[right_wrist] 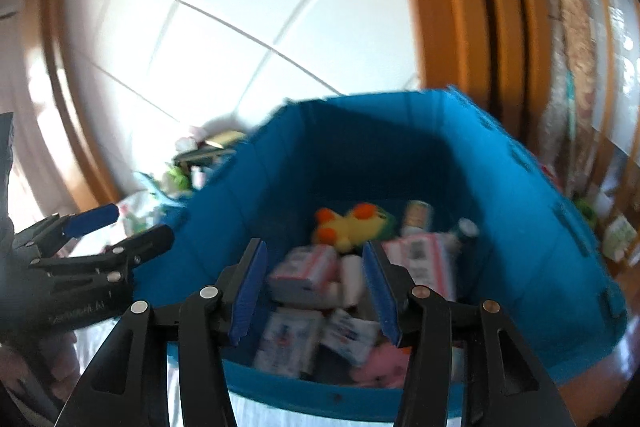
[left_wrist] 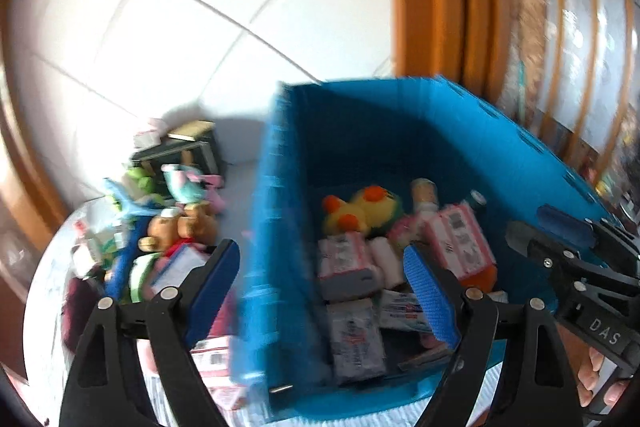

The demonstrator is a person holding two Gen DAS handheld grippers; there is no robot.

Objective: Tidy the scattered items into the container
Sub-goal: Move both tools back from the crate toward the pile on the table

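- Left gripper [left_wrist: 324, 283] spread wide, nothing between its pads, straddling the blue bin's [left_wrist: 500, 147] left wall.
- Right gripper [right_wrist: 316, 291] partly spread, empty, above the bin.
- Toys [left_wrist: 172, 223] piled left of the bin; yellow duck [left_wrist: 360, 211] and boxes [left_wrist: 348, 263] inside.

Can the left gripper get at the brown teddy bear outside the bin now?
Probably yes. The left gripper is open and empty, and the teddy lies on top of the pile beside the blue bin, with nothing over it.
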